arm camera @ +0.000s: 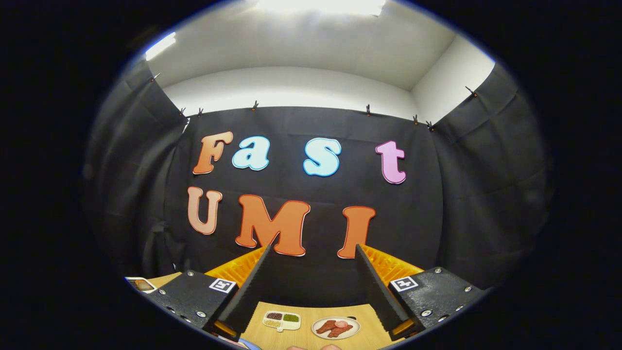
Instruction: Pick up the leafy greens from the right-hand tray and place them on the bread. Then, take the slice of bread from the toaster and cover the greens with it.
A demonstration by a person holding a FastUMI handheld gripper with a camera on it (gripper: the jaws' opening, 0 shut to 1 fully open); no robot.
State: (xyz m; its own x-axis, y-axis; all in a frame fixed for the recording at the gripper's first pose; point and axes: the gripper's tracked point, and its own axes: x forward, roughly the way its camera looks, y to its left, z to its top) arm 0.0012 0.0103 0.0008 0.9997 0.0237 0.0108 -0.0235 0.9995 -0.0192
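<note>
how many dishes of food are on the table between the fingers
2: a divided tray nearer the left finger and a round plate of reddish food nearer the right. The open gripper may hide more.

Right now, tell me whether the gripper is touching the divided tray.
Apart. In the gripper view the gripper is open and raised toward the wall, fingers holding nothing; the divided tray lies on the wooden table below, between them, beside the round plate.
</note>
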